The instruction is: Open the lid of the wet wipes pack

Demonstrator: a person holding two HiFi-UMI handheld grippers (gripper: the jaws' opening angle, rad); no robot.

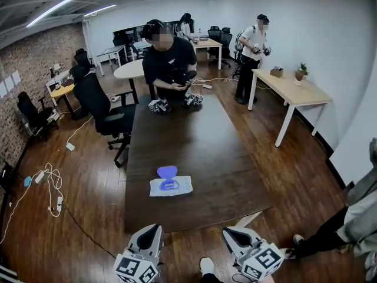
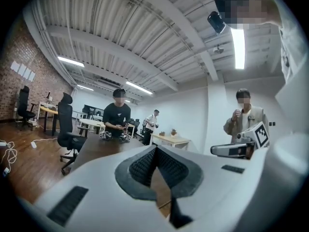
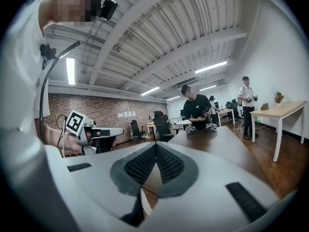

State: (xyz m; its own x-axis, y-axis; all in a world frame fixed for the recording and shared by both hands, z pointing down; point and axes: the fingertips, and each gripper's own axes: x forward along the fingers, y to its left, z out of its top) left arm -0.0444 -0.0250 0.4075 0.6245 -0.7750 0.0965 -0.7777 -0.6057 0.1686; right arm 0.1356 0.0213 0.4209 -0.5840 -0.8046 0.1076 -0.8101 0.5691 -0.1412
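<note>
The wet wipes pack (image 1: 171,186) lies flat near the front of the dark table (image 1: 194,140). Its blue lid (image 1: 167,171) stands flipped back toward the far side. Both grippers hang below the table's near edge, apart from the pack. My left gripper (image 1: 154,229) is shut with nothing in it, its pads meeting at the tip (image 2: 155,149). My right gripper (image 1: 231,233) is likewise shut and empty (image 3: 155,145). Each gripper view shows the other gripper beside it, the right gripper (image 2: 231,150) and the left gripper (image 3: 104,132). The pack is hidden in both gripper views.
A person in black sits at the table's far end, with two other grippers (image 1: 175,103) on the table in front of them. A black office chair (image 1: 100,108) stands at the left. A light wooden desk (image 1: 294,90) is at the right. Another person (image 1: 353,217) stands close on my right.
</note>
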